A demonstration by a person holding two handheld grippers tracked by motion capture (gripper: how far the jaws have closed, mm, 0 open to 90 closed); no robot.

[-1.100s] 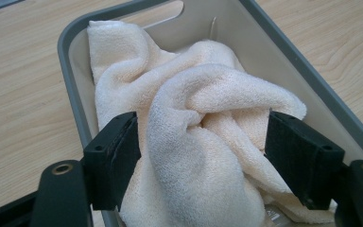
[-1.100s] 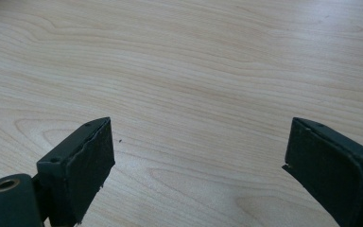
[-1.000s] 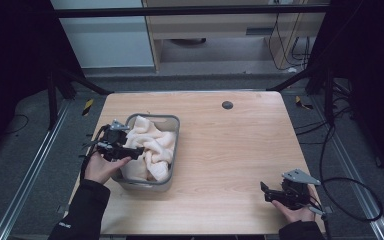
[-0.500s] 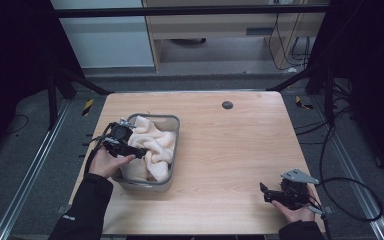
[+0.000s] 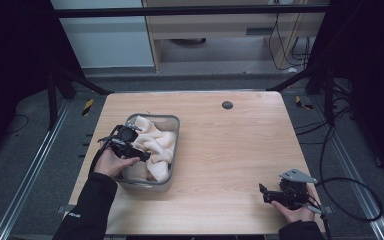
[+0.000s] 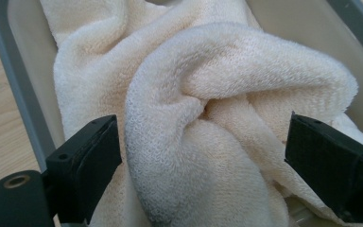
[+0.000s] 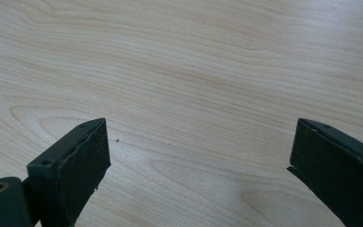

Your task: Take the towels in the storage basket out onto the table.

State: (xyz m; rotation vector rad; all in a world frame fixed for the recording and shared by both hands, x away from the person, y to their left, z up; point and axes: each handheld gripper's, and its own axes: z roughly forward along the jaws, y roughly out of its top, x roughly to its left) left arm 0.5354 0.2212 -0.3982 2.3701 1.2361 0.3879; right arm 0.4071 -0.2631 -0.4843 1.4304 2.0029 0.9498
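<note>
A crumpled cream towel (image 5: 157, 145) lies in a grey rectangular bin (image 5: 176, 131) on the left half of the wooden table. My left gripper (image 5: 141, 154) reaches in over the bin's left rim, down on the towel. In the left gripper view its jaws (image 6: 203, 142) stand wide and have just been opening; a thick fold of towel (image 6: 227, 71) lies between them, and the pads do not squeeze it. The bin wall (image 6: 19, 90) runs along the left. My right gripper (image 5: 263, 194) rests at the table's front right, open over bare wood (image 7: 201, 142).
A small dark round disc (image 5: 227, 105) sits near the far edge of the table (image 5: 230, 150). Black cable (image 5: 350, 185) loops off the right side by the right hand. Metal frame rails run along both sides of the table.
The left hand has shifted right and down, from the bin's left rim onto the towel, and its jaws have spread. The right hand has stayed put.
</note>
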